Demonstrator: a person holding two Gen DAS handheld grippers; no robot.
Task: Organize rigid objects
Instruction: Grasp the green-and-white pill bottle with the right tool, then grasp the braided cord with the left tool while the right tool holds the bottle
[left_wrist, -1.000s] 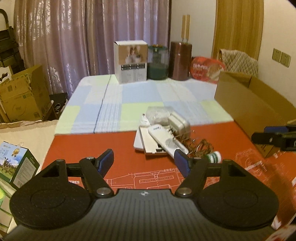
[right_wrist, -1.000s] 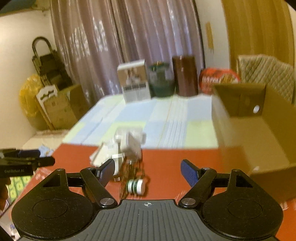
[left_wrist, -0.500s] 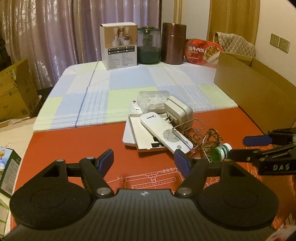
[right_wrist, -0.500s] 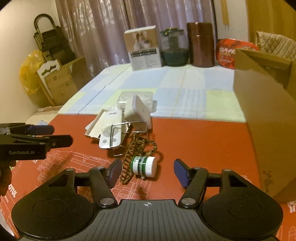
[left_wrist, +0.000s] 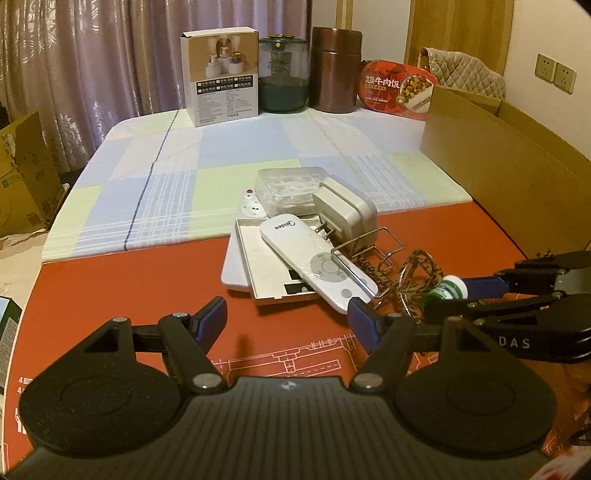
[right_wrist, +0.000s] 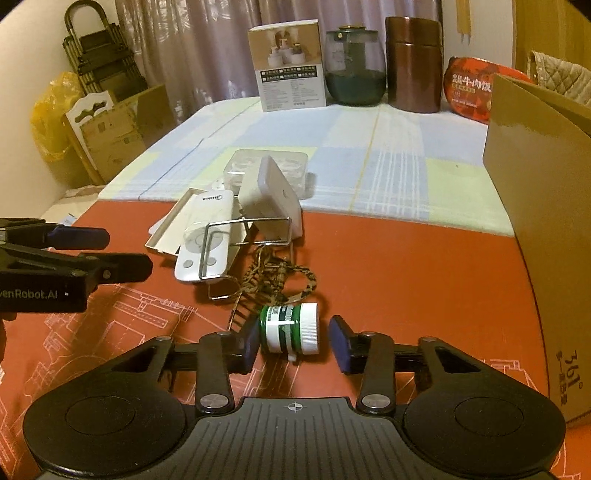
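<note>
A small green bottle with a white cap (right_wrist: 290, 328) lies on its side on the red mat, also seen in the left wrist view (left_wrist: 448, 291). My right gripper (right_wrist: 295, 343) is open with the bottle between its fingers; the left pad is close to the bottle, the right pad stands apart from the cap. Behind lies a pile: a white remote (right_wrist: 205, 236) (left_wrist: 317, 262), a white adapter (right_wrist: 269, 195), a wire holder (right_wrist: 245, 236), a braided cord (right_wrist: 280, 277), a flat white tray (left_wrist: 258, 266). My left gripper (left_wrist: 288, 314) is open and empty, in front of the pile.
An open cardboard box (right_wrist: 546, 192) (left_wrist: 509, 173) stands on the right. A clear plastic case (left_wrist: 288, 184) lies behind the pile. At the table's far end stand a white carton (left_wrist: 221, 74), a green glass jar (left_wrist: 282, 74), a brown canister (left_wrist: 334, 70) and a red food tub (left_wrist: 397, 88).
My right gripper has moved forward and down until the green bottle lies between its fingers. My left gripper has moved closer to the pile.
</note>
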